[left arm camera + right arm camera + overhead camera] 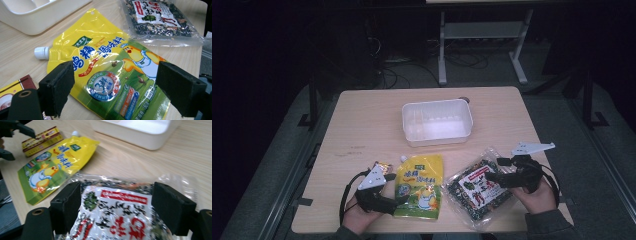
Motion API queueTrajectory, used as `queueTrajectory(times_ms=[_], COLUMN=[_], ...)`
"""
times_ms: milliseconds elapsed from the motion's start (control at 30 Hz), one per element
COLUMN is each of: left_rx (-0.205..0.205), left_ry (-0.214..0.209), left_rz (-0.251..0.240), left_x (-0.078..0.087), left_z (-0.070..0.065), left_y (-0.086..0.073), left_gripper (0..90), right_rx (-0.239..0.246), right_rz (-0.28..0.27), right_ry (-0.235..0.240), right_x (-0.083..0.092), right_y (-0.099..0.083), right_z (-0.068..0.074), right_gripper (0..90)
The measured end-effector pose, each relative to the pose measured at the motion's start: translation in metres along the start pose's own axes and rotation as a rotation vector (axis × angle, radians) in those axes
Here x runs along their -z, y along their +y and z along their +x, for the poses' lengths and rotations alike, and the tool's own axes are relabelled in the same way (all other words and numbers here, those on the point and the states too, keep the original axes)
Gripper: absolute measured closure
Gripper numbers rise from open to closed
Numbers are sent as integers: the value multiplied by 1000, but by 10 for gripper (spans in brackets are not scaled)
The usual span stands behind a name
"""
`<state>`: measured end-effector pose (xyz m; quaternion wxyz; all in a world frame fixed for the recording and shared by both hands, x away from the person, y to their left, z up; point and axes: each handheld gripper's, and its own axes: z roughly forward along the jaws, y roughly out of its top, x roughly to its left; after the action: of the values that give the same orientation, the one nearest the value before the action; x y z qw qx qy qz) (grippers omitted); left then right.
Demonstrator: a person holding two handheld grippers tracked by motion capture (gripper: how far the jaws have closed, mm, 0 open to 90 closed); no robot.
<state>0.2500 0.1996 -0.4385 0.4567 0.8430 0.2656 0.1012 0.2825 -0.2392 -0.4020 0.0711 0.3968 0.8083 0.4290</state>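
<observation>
Approach step, judged: packets likely bound for the white bin [437,121]. Left gripper [388,191] is held open, jaws spread over the yellow spouted pouch [419,186], which lies flat just below the bin. Right gripper [492,177] is also open, over the clear seaweed packet [477,190], right of the pouch. Next, lowering and closing is called for.

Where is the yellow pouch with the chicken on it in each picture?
High view: yellow pouch lies bottom centre, beside the left gripper.
Left gripper view: it lies in the middle, between the open jaws.
Right gripper view: it lies at upper left.
Shared landmark: the white tub behind it.
</observation>
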Motion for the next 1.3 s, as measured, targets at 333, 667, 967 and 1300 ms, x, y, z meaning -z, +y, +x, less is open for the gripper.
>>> queueTrajectory(times_ms=[333, 667, 967, 1300], left_rx=[1, 3, 0, -1], left_ry=[-1, -1, -6, -7], left_rz=[5, 7, 15, 18], left_x=[-1, -1, -3, -4], left_z=[-1, -1, -3, -3], left_y=[0, 0, 0, 0], left_gripper=[149, 149, 149, 149], right_rx=[-64, -160, -222, -276], right_rz=[1, 38, 82, 124], right_ry=[-79, -158, -226, -262], right_x=[21, 37, 45, 47], right_y=[-10, -31, -50, -66], right_z=[-21, -42, -53, -64], right_gripper=[250, 292, 332, 401])
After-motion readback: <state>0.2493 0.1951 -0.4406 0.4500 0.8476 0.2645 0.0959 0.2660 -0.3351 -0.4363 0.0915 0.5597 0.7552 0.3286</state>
